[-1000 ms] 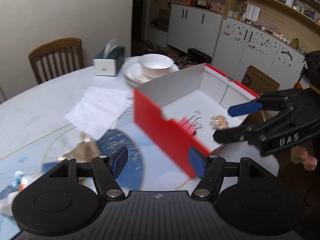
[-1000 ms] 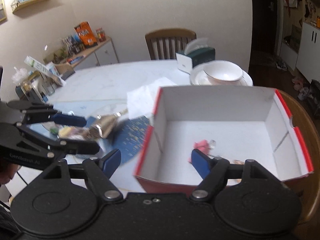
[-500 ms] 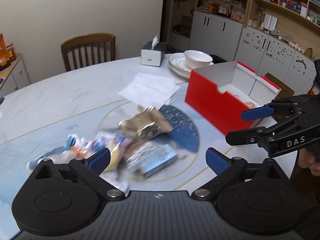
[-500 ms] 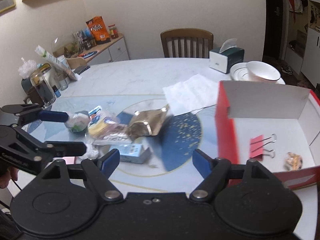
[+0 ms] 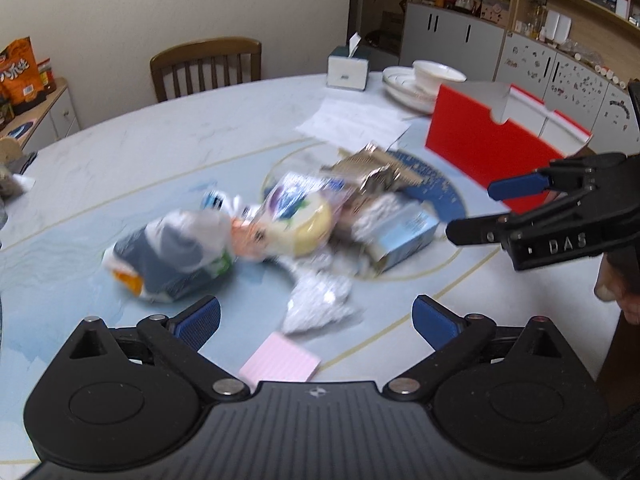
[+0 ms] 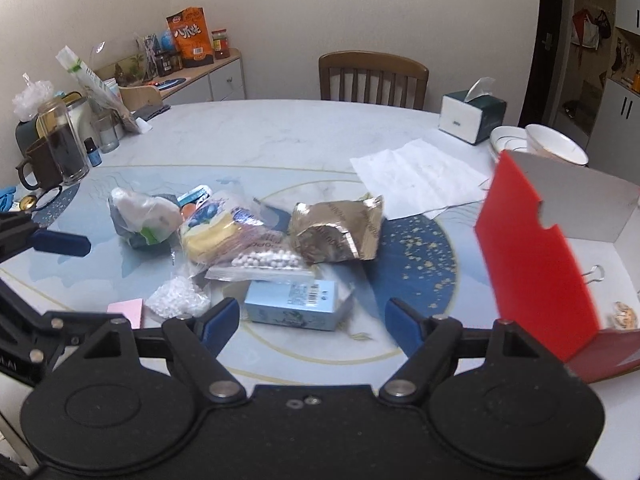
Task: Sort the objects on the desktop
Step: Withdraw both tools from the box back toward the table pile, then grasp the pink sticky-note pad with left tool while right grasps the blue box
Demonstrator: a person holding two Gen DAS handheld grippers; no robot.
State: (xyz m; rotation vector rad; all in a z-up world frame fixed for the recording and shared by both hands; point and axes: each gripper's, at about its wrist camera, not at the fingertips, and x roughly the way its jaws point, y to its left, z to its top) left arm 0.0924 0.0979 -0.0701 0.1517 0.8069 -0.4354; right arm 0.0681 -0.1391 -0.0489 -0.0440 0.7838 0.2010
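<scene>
Both tools were held above the round table (image 6: 280, 136), and nothing was gripped by either. The left gripper (image 5: 316, 318) was seen with its blue-padded fingers spread wide, released, over the near edge of the clutter; a pink sticky-note pad (image 5: 280, 364) was lying just below and between them. The right gripper (image 6: 312, 320) was likewise held apart and empty, aimed at a light blue carton (image 6: 294, 306) that lay flat just ahead of its fingertips.

The heap to be sorted was gathered on the blue patterned centre of the table. A gold foil pouch (image 6: 338, 232) was resting at the far right of the pile, touching a clear bag of small white beads (image 6: 260, 262). A yellow-and-purple wrapped snack (image 6: 212, 232) was pressed against that bag, and a plastic-wrapped white-and-green bundle (image 6: 140, 216) was set at the left end. A smaller crumpled bag of white pellets (image 6: 178, 300) was found beside the pink pad. In the left wrist view the pile was badly blurred.

The red box (image 6: 536, 264) was standing open at the right edge of the table, well apart from the heap; a binder clip (image 6: 594, 274) and a small wrapped item (image 6: 624, 314) were already lying on its white floor. A sheet of white paper (image 6: 416, 176) was spread between the pile and a tissue box (image 6: 472, 118).
</scene>
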